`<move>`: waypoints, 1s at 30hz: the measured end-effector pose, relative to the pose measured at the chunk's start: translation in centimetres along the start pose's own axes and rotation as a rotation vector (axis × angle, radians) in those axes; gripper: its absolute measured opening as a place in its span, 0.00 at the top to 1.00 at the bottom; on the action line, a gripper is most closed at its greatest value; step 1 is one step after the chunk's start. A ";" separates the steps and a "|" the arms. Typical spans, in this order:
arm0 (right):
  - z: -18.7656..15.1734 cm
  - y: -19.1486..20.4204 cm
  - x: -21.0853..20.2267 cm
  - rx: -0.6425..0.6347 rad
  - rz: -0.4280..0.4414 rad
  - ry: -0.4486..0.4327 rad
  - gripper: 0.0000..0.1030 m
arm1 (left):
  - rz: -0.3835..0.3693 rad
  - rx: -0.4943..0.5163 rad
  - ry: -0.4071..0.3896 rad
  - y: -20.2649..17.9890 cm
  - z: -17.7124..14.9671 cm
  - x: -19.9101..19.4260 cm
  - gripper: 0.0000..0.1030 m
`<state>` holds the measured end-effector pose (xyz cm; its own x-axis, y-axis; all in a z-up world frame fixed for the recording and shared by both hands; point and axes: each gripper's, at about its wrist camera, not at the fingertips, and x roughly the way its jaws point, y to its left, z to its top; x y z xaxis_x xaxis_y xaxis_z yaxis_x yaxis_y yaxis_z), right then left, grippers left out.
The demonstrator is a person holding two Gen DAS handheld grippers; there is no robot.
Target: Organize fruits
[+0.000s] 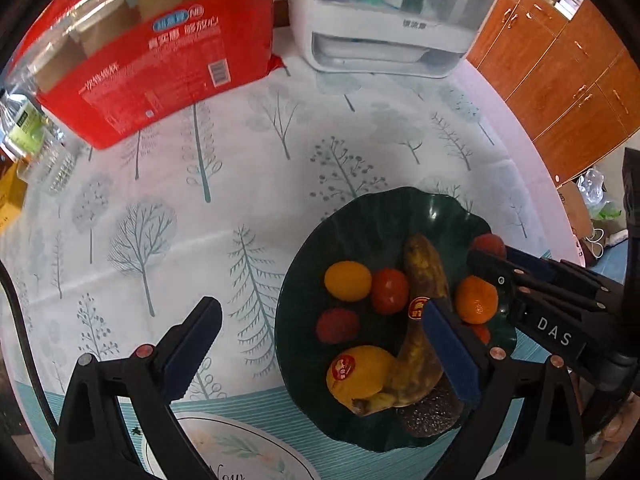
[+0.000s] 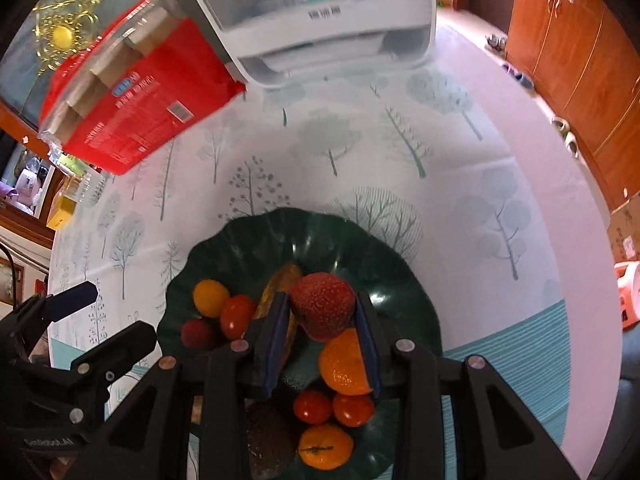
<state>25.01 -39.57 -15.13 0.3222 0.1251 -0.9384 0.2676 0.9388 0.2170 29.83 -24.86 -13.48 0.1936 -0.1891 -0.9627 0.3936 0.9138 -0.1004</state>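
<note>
Tree-printed tablecloth point(image 1: 280, 140) looked free of fruit; all sat on the green plate point(image 2: 248, 248). Right gripper point(image 2: 322, 312) clamped a lychee point(image 2: 322, 304) above it; left gripper point(image 1: 320, 344) was open, empty.

The bench point(image 1: 248, 208) fills the frame; plate point(image 1: 372, 216) lower right, red pack point(image 1: 160, 80) upper left, white appliance point(image 1: 384, 32) top centre.

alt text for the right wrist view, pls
The right gripper is shut on a red strawberry, held above a dark green plate of fruit: a banana, oranges and small tomatoes. The plate sits on a tree-print tablecloth; the open left gripper is at the left edge.
</note>
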 end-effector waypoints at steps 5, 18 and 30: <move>-0.1 -0.1 0.1 0.013 0.010 0.008 0.64 | 0.003 0.001 0.000 0.4 -0.3 -0.1 0.03; -1.5 2.2 -2.6 -0.028 0.035 -0.035 0.63 | 0.021 -0.038 -0.040 1.6 -2.6 -2.8 0.03; -7.2 4.6 -6.2 -0.091 0.059 -0.101 0.63 | 0.060 -0.149 -0.133 4.0 -9.2 -7.6 0.03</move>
<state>17.68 -33.67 -10.24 0.4257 0.1525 -0.8919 0.1635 0.9565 0.2416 21.64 -16.44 -8.85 0.3334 -0.1697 -0.9274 0.2424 0.9660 -0.0896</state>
